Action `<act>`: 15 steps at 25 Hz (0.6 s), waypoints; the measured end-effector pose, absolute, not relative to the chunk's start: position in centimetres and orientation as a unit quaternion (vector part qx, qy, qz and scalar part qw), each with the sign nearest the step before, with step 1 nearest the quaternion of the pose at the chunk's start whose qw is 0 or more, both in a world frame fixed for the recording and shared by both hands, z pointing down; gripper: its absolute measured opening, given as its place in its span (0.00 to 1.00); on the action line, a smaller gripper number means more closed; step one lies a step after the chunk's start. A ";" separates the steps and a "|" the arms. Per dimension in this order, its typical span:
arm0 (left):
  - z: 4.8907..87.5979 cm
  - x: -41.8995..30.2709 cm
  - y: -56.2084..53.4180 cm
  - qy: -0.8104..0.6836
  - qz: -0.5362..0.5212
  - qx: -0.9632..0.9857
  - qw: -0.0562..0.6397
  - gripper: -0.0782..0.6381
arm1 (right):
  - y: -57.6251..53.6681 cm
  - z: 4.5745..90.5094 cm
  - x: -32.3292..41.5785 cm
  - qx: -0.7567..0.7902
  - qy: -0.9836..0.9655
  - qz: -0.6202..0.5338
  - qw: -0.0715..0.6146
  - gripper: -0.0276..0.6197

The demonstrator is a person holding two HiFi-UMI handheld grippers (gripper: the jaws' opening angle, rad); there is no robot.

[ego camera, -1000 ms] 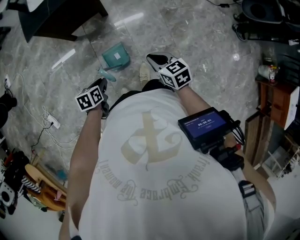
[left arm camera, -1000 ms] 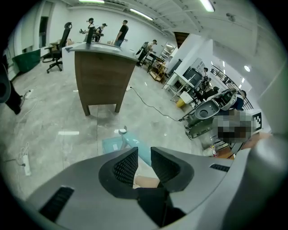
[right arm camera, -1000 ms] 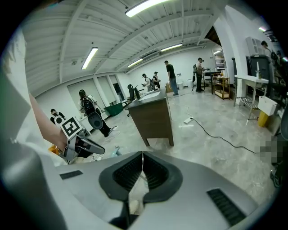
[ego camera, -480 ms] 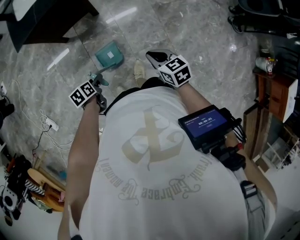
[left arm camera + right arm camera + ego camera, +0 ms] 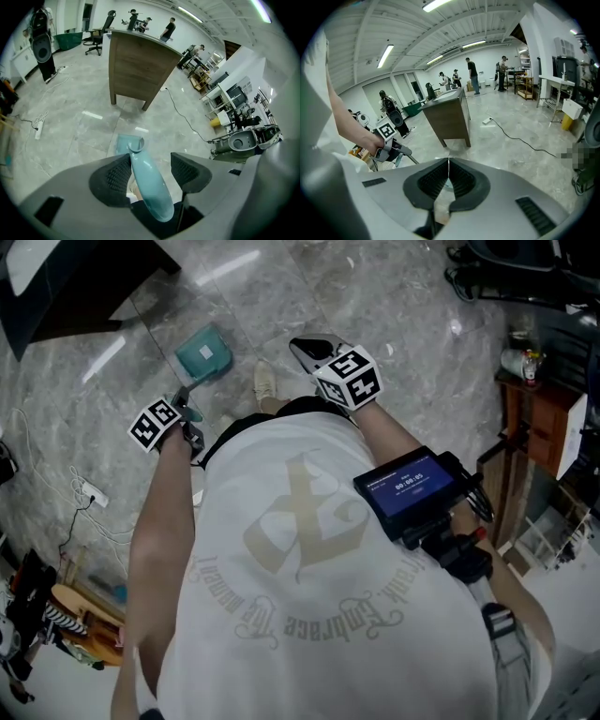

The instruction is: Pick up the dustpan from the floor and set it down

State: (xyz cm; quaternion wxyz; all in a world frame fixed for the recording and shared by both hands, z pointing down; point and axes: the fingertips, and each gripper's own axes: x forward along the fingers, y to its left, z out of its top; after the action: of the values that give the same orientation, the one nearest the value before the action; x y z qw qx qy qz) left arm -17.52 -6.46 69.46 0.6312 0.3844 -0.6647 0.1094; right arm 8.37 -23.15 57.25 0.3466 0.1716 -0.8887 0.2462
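The left gripper (image 5: pixel 187 412) stands with its jaws wide apart; they have just been opening, and the teal dustpan (image 5: pixel 203 352) has its handle between them. In the left gripper view the handle runs up the middle of the gap, close against the pad on that view's left, with a clear space to the other pad, so neither pad presses on it. The handle's rounded end lies back in the gripper's throat, and its far end leads down to the pan. In the head view the pan sits low on the grey floor (image 5: pixel 394 296), ahead of the left gripper and to the left of the person's shoe (image 5: pixel 265 382), its handle slanting back up to the jaws. The right gripper (image 5: pixel 314 352) is held out on the other side of the shoe, well apart from the dustpan. In its own view its jaws are closed, pad tips together, and nothing is between them. The left gripper also shows at that view's left, held in a hand.
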 end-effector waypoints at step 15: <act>71.4 -18.5 -2.1 -0.659 0.172 0.331 0.654 0.31 | -23.8 57.1 8.1 0.163 -0.892 0.233 0.351 0.07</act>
State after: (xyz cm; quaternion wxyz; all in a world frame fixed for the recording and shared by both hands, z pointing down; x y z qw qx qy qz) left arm -18.45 -2.15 71.40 0.6536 0.3305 -0.6586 0.1725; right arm 8.11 -23.77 57.11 0.3507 0.1630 -0.8923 0.2331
